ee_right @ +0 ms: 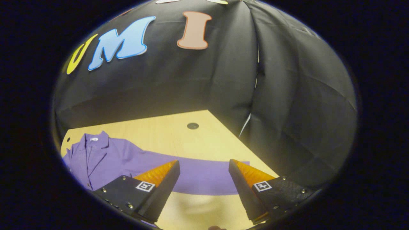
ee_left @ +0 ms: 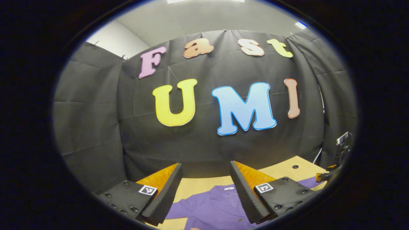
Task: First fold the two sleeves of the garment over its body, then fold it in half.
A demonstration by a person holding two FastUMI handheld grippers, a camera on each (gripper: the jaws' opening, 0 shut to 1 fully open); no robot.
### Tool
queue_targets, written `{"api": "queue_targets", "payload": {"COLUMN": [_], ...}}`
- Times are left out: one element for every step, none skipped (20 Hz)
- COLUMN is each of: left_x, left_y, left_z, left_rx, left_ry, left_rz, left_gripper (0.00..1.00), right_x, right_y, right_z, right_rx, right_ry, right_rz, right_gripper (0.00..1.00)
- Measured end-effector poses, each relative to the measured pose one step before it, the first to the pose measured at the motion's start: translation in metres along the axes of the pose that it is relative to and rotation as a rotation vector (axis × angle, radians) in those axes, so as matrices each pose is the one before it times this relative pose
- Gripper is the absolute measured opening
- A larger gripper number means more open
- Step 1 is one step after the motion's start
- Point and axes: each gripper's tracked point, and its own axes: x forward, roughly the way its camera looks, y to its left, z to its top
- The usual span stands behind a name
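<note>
The purple shirt (ee_right: 105, 159) lies flat on the table (ee_right: 166, 131), its sleeve (ee_right: 204, 179) stretched toward the right edge. The right gripper (ee_right: 204, 177) hangs over that sleeve, fingers apart, ready to grab. The left gripper (ee_left: 206, 180) waits open above the collar

- The left gripper (ee_left: 206, 188) is hovering above the wooden table (ee_left: 289, 167), its two fingers standing wide apart with nothing between them.
- A purple garment (ee_left: 212, 207) is lying flat on the table at six o'clock, its collar (ee_left: 223, 193) pointing toward twelve o'clock and showing in the gap between the fingers.
- One sleeve (ee_left: 306, 182) is stretching away toward three o'clock.
- The other gripper (ee_left: 338, 159) is showing near the table's edge at four o'clock, too dark and small to read.
</note>
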Motion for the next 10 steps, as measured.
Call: {"api": "queue_targets", "payload": {"left_x": [-0.00166, -0.00002, -0.00079, 0.00005, -0.00124, -0.00062, -0.00064, 0.00015, -0.00086, -0.00096], "left_y": [0.00172, 0.00246, 0.0023, 0.00147, 0.00171, 0.0007, -0.00038, 0.00009, -0.00062, -0.00016], "left_z": [-0.00236, -0.00293, -0.00311, -0.00141, -0.00149, -0.00162, -0.00187, -0.00062, -0.00138, -0.00117], "left_rx": [-0.00003, 0.00002, 0.00082, -0.00035, -0.00037, 0.00098, -0.00001, -0.00014, 0.00024, 0.00011], "left_ry": [0.00441, 0.00611, 0.00848, 0.00799, 0.00721, 0.0071, 0.00617, 0.00483, 0.00568, 0.00377], "left_rz": [0.00825, 0.00776, 0.00801, 0.0059, 0.00723, 0.00778, 0.00573, 0.00348, 0.00392, 0.00363], "left_gripper": [0.99, 0.99, 0.96, 0.98, 0.99, 0.99, 0.99, 0.99, 0.99, 0.99], "right_x": [0.0098, 0.00658, 0.00563, 0.00542, 0.00637, 0.00692, 0.00599, 0.00691, 0.00614, 0.00372], "right_y": [-0.00362, -0.00379, -0.00483, -0.00239, -0.00595, -0.00488, -0.00286, -0.00261, -0.00312, -0.00284], "right_z": [-0.00953, -0.00765, -0.0094, -0.00726, -0.00868, -0.00787, -0.00794, -0.00501, -0.0082, -0.00381], "right_rx": [-0.00097, -0.00248, 0.00113, 0.00242, 0.00577, 0.0053, 0.00592, 0.0036, 0.00253, 0.00315], "right_ry": [0.02511, 0.0266, 0.02255, 0.02337, 0.02256, 0.02417, 0.01992, 0.01955, 0.02032, 0.01546], "right_rz": [-0.01146, -0.00556, -0.00439, -0.00335, -0.00552, -0.00502, -0.00464, -0.00563, -0.00341, -0.00586], "right_gripper": [0.96, 0.96, 0.96, 0.96, 0.96, 0.96, 0.96, 0.96, 0.96, 0.96]}}
